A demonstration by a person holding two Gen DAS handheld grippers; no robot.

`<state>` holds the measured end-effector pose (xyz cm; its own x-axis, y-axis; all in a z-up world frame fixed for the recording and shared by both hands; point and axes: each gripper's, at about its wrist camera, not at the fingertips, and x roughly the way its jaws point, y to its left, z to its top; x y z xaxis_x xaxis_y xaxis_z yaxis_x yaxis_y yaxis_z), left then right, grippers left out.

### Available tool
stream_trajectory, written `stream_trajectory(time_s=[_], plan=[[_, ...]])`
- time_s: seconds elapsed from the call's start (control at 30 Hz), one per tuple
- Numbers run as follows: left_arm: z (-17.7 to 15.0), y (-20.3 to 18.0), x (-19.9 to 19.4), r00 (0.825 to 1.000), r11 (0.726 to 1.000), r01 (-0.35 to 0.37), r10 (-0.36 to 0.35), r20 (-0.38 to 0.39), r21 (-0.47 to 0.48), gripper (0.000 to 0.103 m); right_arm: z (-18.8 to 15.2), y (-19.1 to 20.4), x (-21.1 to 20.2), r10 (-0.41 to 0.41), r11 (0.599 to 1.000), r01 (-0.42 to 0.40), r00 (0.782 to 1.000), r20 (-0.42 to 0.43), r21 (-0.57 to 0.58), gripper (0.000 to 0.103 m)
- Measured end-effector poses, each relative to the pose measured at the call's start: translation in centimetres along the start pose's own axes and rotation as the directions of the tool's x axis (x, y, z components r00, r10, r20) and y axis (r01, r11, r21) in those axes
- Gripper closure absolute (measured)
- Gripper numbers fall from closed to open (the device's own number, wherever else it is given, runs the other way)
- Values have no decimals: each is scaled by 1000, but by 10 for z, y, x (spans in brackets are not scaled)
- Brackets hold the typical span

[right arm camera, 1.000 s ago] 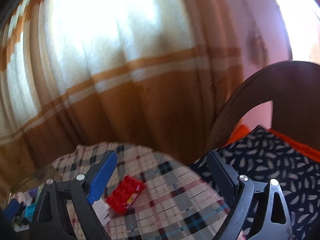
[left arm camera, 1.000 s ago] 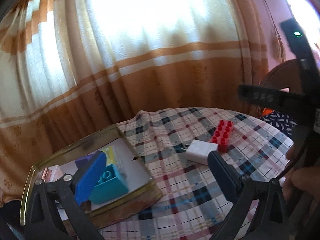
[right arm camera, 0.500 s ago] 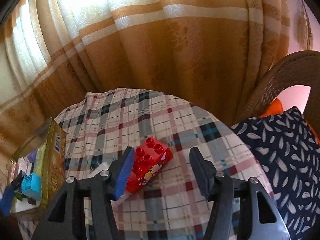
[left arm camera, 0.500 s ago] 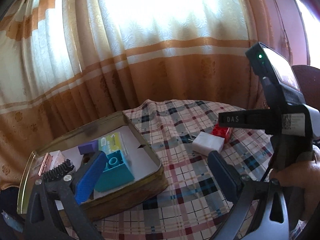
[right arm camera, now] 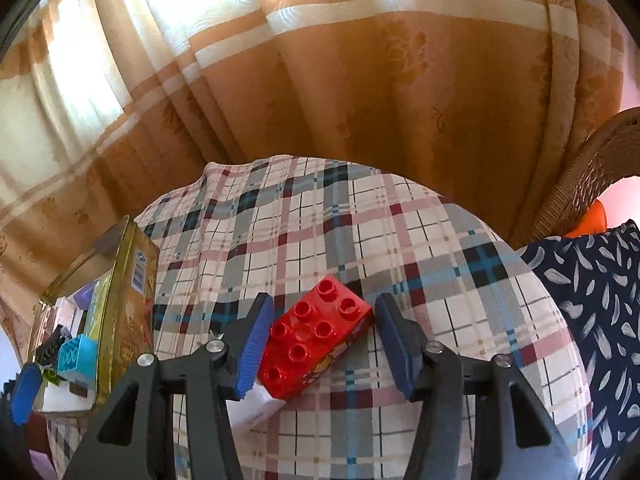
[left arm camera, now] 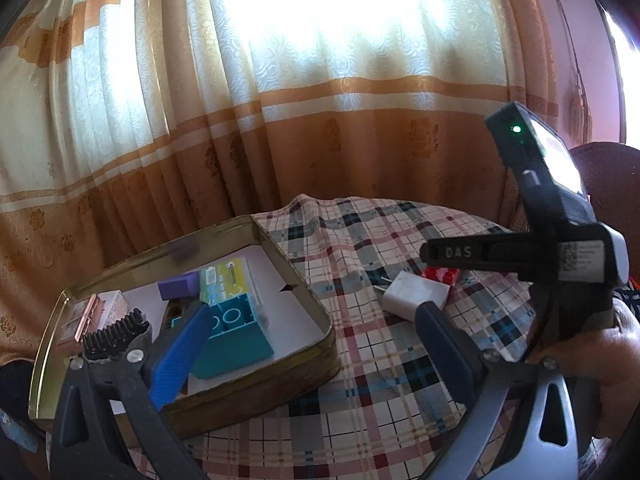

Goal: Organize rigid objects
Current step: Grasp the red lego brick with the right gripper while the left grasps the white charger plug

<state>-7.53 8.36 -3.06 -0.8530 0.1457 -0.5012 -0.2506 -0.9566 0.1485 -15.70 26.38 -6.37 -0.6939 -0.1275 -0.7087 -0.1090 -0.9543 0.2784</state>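
- Right wrist view shows the red brick lying on the checked tablecloth, between the two pads of the right gripper.
- Its jaws are closing around the brick; the left pad looks to be at the brick's side, while the right pad seems only just beside its far corner, so I judge it is not clamped yet.
- The brick's long axis runs diagonally, from near-left to far-right, so the pads do not meet its long sides squarely.
- A white charger lies just beside the brick, partly under the left pad.
- The left gripper is released and empty, over the edge of the gold tin, which already holds a teal brick.
- The right hand is clearly the nearer one to the red brick.
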Motion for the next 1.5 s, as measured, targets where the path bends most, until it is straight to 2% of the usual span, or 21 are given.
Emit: stream_trajectory(time_s=[0.1, 0.2, 0.3, 0.47, 0.6, 0.73, 0.77, 0.87, 0.93, 1.1, 1.23, 1.3, 1.5], plan=[[0, 0, -1, 1000, 1000, -3, 3, -2, 1, 0, -4, -6, -8, 6, 1000, -6, 1000, 22, 22, 48], [0, -2, -3, 1000, 1000, 5, -5, 1, 4, 0, -3, -11, -25, -7, 999, 3, 996, 93, 45, 48], [4, -11, -3, 1000, 1000, 18, -18, 5, 15, 0, 0, -15, -49, -60, 997, 51, 980, 188, 50, 48], [17, -39, -2, 1000, 998, 18, -18, 14, 55, 0, 8, -29, -80, -133, 991, 118, 950, 282, 69, 48], [28, -59, 20, 997, 999, 19, -16, -69, 34, 1, 14, -46, -98, -175, 984, 151, 931, 319, 97, 48], [34, -73, 54, 982, 1000, 2, -5, -187, -14, 5, 14, -59, -106, -188, 981, 159, 928, 322, 116, 48], [35, -77, 63, 974, 999, 1, -8, -225, -32, 8, 13, -60, -106, -188, 980, 159, 928, 322, 117, 48], [33, -80, 85, 949, 996, -13, -17, -314, -91, 9, 9, -66, -107, -189, 980, 158, 928, 321, 122, 48], [33, -81, 92, 943, 994, -69, 37, -330, -86, 12, 6, -69, -107, -187, 979, 152, 930, 317, 133, 48], [36, -89, 104, 928, 987, -135, 96, -359, -87, 12, 5, -72, -104, -184, 980, 148, 933, 309, 135, 48], [41, -96, 109, 924, 988, -98, 47, -380, -116, 16, 5, -75, -108, -191, 978, 155, 930, 314, 139, 48], [39, -96, 112, 918, 982, -123, 58, -392, -141, 16, 6, -78, -110, -194, 977, 156, 929, 314, 142, 48], [33, -82, 111, 915, 950, -144, 21, -404, -276, 14, 6, -79, -108, -195, 977, 157, 931, 309, 143, 48]])
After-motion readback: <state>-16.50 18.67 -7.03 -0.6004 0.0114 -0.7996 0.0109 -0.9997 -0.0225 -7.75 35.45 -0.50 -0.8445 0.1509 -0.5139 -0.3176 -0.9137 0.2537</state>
